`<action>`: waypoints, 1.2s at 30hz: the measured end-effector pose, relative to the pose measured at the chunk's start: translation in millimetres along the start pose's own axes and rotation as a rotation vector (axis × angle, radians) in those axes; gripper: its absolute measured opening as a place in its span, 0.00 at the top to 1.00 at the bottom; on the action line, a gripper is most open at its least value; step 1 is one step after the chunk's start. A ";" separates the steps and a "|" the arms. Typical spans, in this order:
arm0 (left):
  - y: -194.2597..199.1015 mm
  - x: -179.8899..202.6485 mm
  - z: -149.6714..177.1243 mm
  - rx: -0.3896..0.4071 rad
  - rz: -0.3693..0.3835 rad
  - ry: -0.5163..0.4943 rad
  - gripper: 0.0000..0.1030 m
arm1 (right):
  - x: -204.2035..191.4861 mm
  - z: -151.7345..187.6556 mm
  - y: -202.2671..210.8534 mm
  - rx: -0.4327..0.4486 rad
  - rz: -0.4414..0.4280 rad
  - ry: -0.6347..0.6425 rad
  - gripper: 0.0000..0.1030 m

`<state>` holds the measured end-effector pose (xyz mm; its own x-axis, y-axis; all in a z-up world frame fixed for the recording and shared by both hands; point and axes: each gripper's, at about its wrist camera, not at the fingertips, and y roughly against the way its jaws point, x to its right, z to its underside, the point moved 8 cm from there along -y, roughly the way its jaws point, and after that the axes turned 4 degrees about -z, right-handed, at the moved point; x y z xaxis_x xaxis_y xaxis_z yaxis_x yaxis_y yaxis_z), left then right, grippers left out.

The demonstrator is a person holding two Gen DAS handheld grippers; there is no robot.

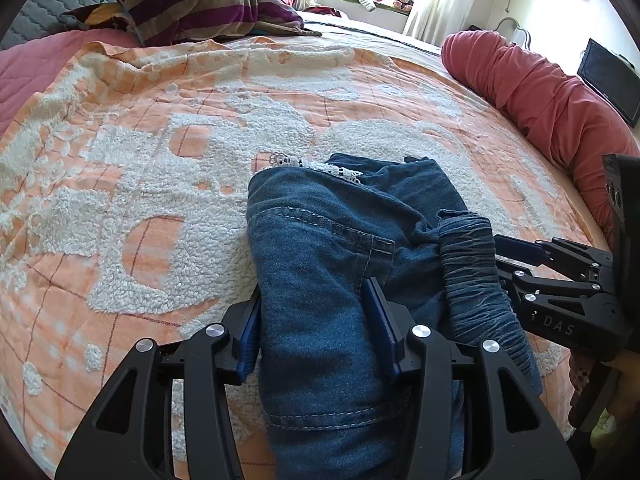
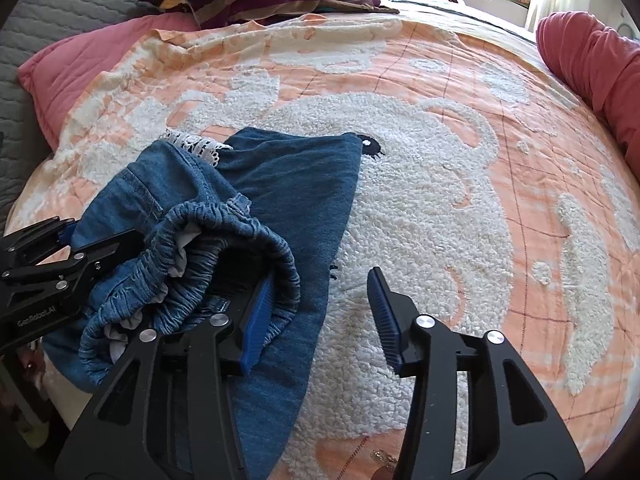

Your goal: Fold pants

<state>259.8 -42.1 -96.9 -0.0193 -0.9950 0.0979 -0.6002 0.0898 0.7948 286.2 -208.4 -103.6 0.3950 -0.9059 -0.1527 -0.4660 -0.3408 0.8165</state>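
Folded blue denim pants [image 1: 332, 248] lie on the orange-and-white bedspread [image 1: 120, 168] of a bed, elastic waistband [image 2: 224, 248] bunched toward the near edge. The left hand-held gripper [image 1: 316, 320] straddles a fold of the denim, jaws apart and not pressing. The right hand-held gripper [image 2: 320, 316] stands apart too, its left finger [image 2: 258, 316] against the waistband, its right over bare bedspread.

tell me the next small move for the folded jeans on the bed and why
Probably lift both grippers clear. The blue denim pants lie in a folded bundle on the orange and white tufted bedspread. The left gripper stands open astride the denim, and the right gripper is open with one finger beside the gathered elastic waistband, gripping nothing. That bunched waistband may need flattening afterwards.
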 end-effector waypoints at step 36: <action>32.8 -15.8 -0.4 0.028 -0.020 0.051 0.04 | 14.5 -10.9 57.5 0.183 0.042 -0.035 0.09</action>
<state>240.7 -23.5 -72.2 0.0331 -0.9931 0.1129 -0.6219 0.0680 0.7801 273.7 -238.4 -52.8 0.3457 -0.9274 -0.1428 -0.6192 -0.3398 0.7079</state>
